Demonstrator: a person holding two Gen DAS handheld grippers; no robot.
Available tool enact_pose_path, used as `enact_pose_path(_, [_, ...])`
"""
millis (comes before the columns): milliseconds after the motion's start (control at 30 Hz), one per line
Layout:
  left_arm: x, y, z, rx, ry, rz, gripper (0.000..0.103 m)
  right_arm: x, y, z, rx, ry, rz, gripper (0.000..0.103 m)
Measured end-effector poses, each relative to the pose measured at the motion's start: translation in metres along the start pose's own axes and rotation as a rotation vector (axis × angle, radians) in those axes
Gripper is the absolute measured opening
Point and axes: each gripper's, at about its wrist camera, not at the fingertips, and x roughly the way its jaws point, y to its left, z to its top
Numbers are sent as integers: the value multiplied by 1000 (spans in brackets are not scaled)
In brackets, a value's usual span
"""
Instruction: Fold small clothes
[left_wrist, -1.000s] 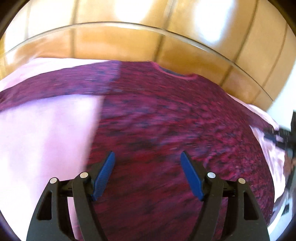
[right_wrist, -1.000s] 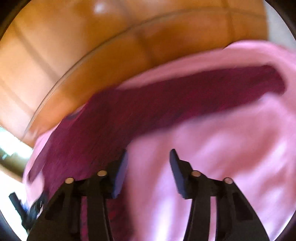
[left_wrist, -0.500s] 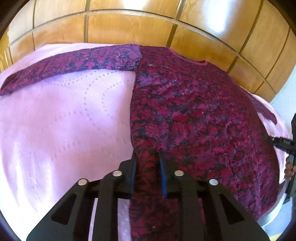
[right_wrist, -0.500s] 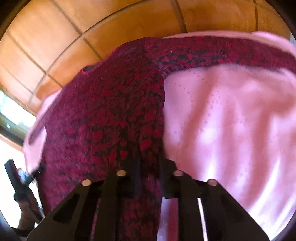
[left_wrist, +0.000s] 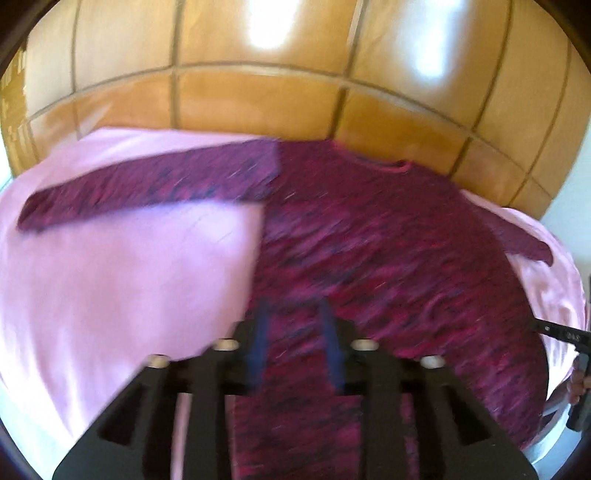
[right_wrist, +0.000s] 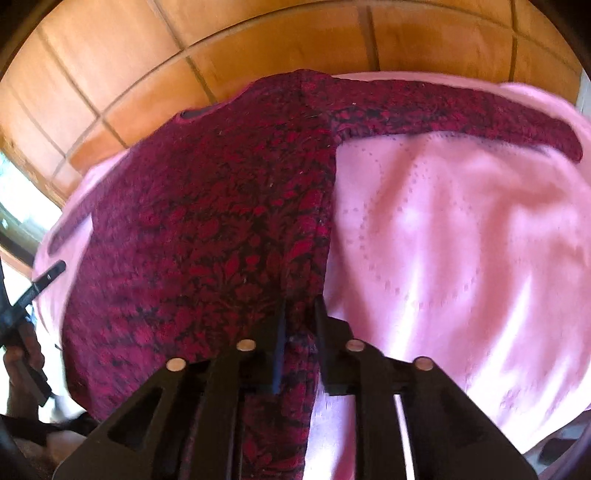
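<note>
A magenta and black patterned long-sleeved top (left_wrist: 369, 251) lies flat on a pink cloth (left_wrist: 110, 288), neckline away from me, sleeves spread to both sides. My left gripper (left_wrist: 295, 332) is at the top's lower left hem, its blue-padded jaws part open with fabric between them; the view is blurred. My right gripper (right_wrist: 299, 325) is shut on the lower right hem of the top (right_wrist: 221, 221). The right sleeve (right_wrist: 461, 114) stretches across the pink cloth (right_wrist: 461, 258).
Orange-brown floor tiles (left_wrist: 258, 92) lie beyond the cloth's far edge. The other gripper's black frame shows at the side edge of each view: in the left wrist view (left_wrist: 565, 332) and the right wrist view (right_wrist: 33, 291).
Both grippers closed on the top's hem from wide open. Since half a second ago the left jaws have parted somewhat and the left view has pulled back and blurred.
</note>
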Motion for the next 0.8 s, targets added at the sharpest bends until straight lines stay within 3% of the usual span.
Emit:
enact_pose_path(33, [2,-7,2,12,-11,-12,45,-2,-5,4,23,-20,3,25])
enact_pose_path(67, [7,-16,3,34,-7,-26,45,-4,-11,10,56,-45,10,39])
enact_pose_path(100, [11,-23,3,53,2,-37,45,-4,-18,15,94,-65,27,44])
enact_pose_path(267, [39,-49,2,132,23,-77,45,21,-54,46,334,-124,127,44])
enact_pose_path(333, [52,-49,-2,140,48,-56,45,29,-60,54,380,-129,136,44])
enact_pose_path(500, [70,-30,-8,73,73,-87,47,40,-66,73,435,-161,171,49])
enact_pose_path(600, [73,-25,-10,57,72,-109,48,53,-53,78,356,-128,146,50])
enact_pose_path(633, [72,-24,-10,53,73,-113,48,55,-48,81,327,-130,127,50])
enact_pose_path(667, [71,-23,-10,49,75,-122,48,57,-46,84,311,-125,122,35])
enact_pose_path(700, [70,-21,-9,41,78,-135,48,60,-42,87,286,-107,139,11])
enact_pose_path(800, [67,-11,-9,23,84,-136,48,60,-22,86,185,-104,49,8])
